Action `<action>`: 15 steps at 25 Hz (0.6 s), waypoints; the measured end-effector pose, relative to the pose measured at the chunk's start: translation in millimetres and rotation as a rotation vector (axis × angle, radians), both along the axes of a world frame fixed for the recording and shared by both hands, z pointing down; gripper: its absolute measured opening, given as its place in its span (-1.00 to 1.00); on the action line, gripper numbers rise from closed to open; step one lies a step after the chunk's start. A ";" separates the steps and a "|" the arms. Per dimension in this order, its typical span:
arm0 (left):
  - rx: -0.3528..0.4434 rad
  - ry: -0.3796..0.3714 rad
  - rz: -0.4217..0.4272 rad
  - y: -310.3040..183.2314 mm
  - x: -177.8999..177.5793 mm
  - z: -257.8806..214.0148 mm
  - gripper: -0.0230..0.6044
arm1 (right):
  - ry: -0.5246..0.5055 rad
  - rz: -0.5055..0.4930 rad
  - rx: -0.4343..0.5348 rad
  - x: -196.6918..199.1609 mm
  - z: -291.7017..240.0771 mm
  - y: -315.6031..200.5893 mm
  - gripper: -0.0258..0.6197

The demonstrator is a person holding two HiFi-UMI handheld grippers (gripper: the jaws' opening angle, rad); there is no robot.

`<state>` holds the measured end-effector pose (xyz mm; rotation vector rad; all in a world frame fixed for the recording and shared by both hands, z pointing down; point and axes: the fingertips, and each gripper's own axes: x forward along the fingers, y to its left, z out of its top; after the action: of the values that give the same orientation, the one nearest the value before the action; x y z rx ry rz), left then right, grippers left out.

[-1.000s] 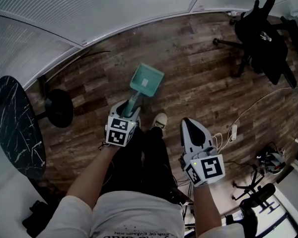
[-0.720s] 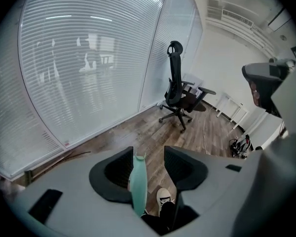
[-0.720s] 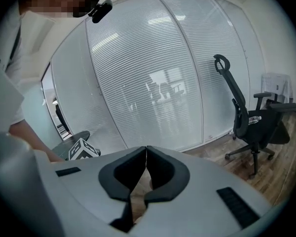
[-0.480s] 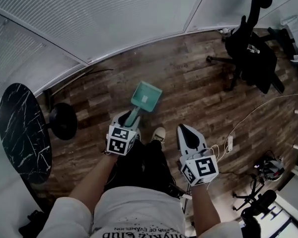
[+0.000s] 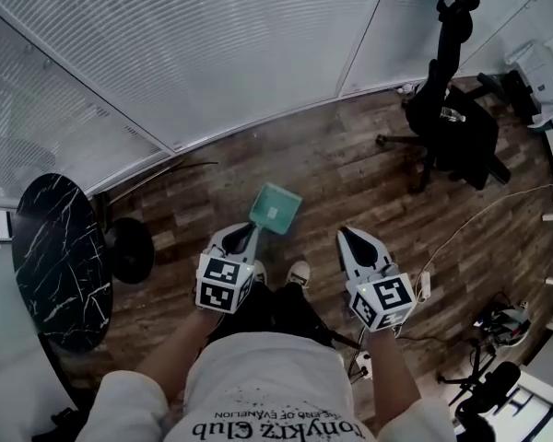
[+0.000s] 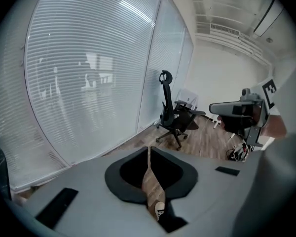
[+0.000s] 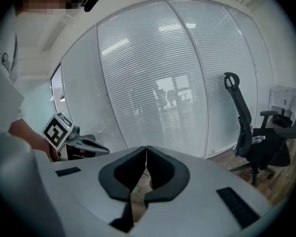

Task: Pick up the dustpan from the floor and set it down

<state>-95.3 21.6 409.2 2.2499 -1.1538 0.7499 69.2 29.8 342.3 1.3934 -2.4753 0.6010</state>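
A teal dustpan [image 5: 276,207] rests on the wood floor, its handle pointing back toward me. My left gripper [image 5: 242,233] hangs above the handle's near end. Its jaws are closing and stand almost together, with nothing between them; in the left gripper view only floor and a shoe show through the slit at the left gripper's tips [image 6: 148,148]. The dustpan does not show in that view. My right gripper [image 5: 348,236] is to the right of the pan, shut and empty, with its tips [image 7: 146,148] meeting. Each gripper also shows in the other's view: right gripper [image 6: 237,107], left gripper [image 7: 101,149].
A black office chair [image 5: 452,118] stands at the far right. A round black marble table [image 5: 55,261] and a black round base [image 5: 129,247] are at the left. White blinds [image 5: 212,53] close the far side. Cables [image 5: 479,219] run over the floor at right. My shoes [image 5: 300,273] are under the grippers.
Both grippers and the view have risen. The left gripper has come up off the dustpan handle and its jaws have closed. The dustpan stays on the floor.
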 end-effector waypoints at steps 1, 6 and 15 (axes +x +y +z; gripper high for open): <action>0.009 0.006 0.000 -0.1 0.3 -9.6 -0.81 | -0.009 0.002 0.001 -0.3 -4.8 -0.3 -0.84; 0.035 0.034 -0.010 8.5 -2.3 -43.4 -0.85 | -0.028 0.006 0.008 -9.7 -19.2 5.1 -0.84; 0.084 0.049 -0.024 22.5 3.5 -77.0 -0.85 | -0.060 -0.030 0.005 -30.2 -38.0 19.9 -0.84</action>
<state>-91.8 44.1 332.2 2.3060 -1.2075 0.6440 39.1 49.7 304.3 1.3572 -2.5411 0.6403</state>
